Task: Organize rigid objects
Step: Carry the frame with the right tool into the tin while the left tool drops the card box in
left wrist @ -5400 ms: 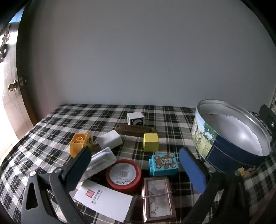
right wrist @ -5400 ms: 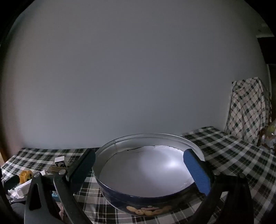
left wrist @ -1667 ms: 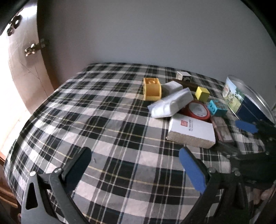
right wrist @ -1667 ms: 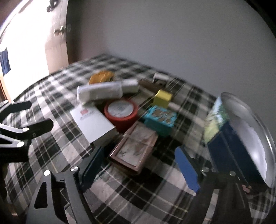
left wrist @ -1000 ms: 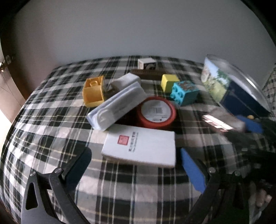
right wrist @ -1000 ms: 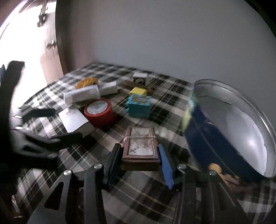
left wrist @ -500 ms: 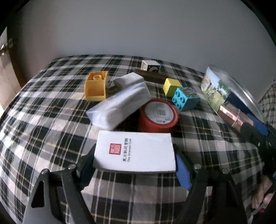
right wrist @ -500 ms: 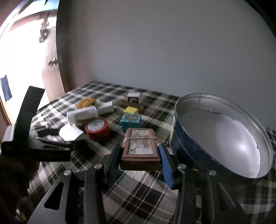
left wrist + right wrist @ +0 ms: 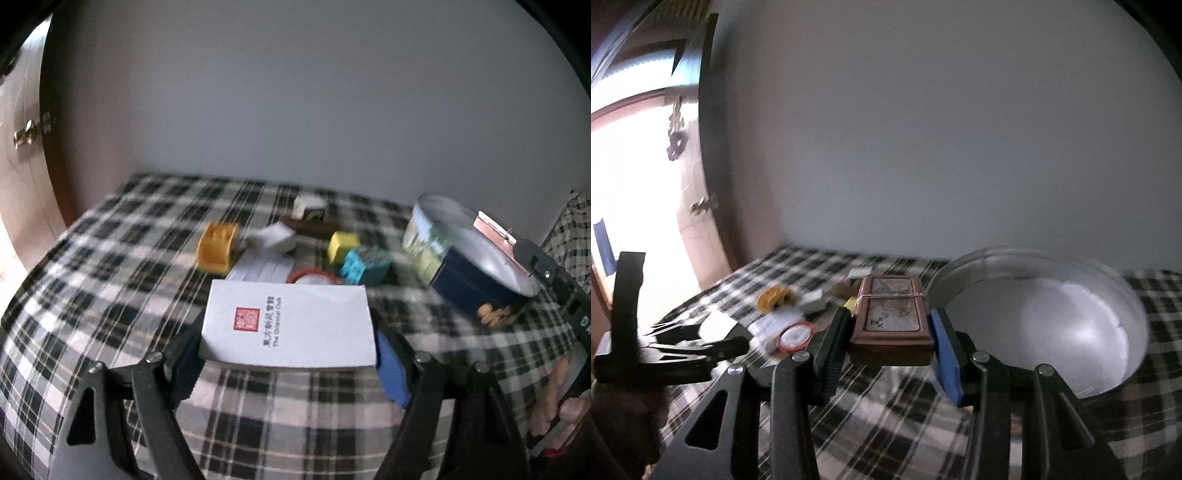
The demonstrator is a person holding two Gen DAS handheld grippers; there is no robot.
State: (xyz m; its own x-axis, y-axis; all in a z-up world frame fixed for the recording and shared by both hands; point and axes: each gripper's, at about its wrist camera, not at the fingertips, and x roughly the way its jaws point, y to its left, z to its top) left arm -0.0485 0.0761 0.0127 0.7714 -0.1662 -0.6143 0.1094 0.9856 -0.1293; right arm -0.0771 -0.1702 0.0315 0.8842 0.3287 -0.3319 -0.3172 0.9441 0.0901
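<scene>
While the left gripper clamps the white box and the right gripper clamps the brown case — both lifted — the tin beyond looks empty; blocks and tape remain on the table.

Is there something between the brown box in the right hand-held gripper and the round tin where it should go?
Nothing visible stands in the way. The brown box is held off the cloth by the right hand-held gripper, and the round tin lies open just to its right, with no lid and nothing inside that shows.
</scene>
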